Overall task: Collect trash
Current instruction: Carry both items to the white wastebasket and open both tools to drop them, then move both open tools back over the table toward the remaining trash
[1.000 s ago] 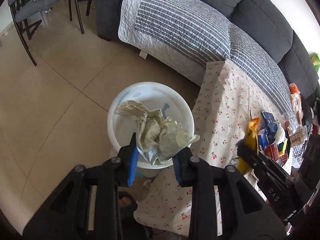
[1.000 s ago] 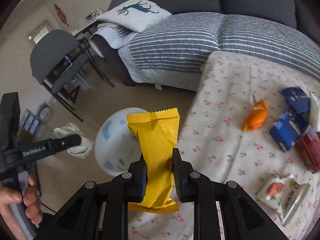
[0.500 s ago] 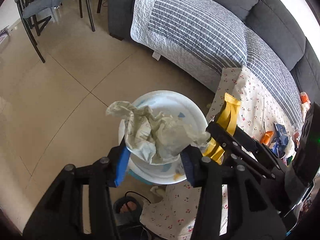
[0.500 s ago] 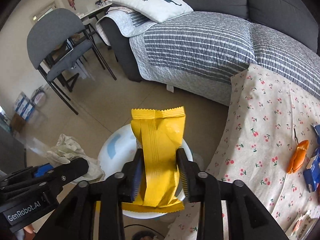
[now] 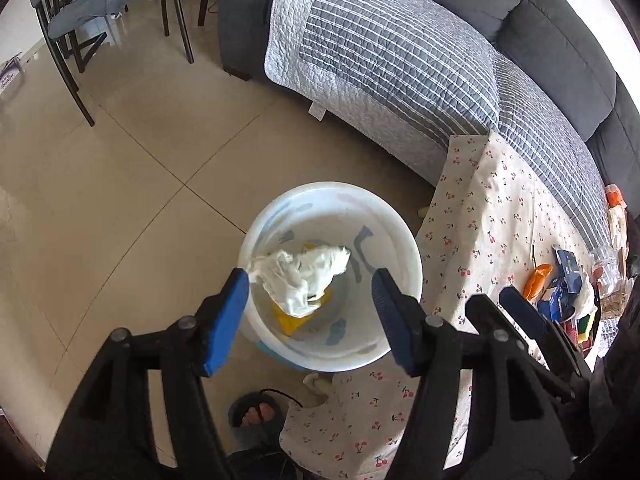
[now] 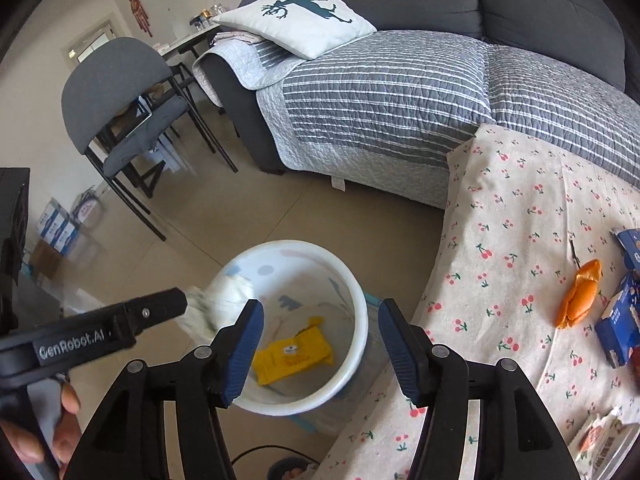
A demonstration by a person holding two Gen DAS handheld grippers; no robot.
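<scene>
Tiled beige floor (image 5: 120,184), dark grey sofa (image 6: 540,4) under striped quilt (image 6: 384,92), grey chair (image 6: 116,92).

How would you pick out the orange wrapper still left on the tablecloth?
Start at the cherry-print tablecloth beside the grey sofa. Near its right side lies the crumpled orange wrapper, just left of the blue boxes. It is the only orange, soft-looking piece there.
</scene>
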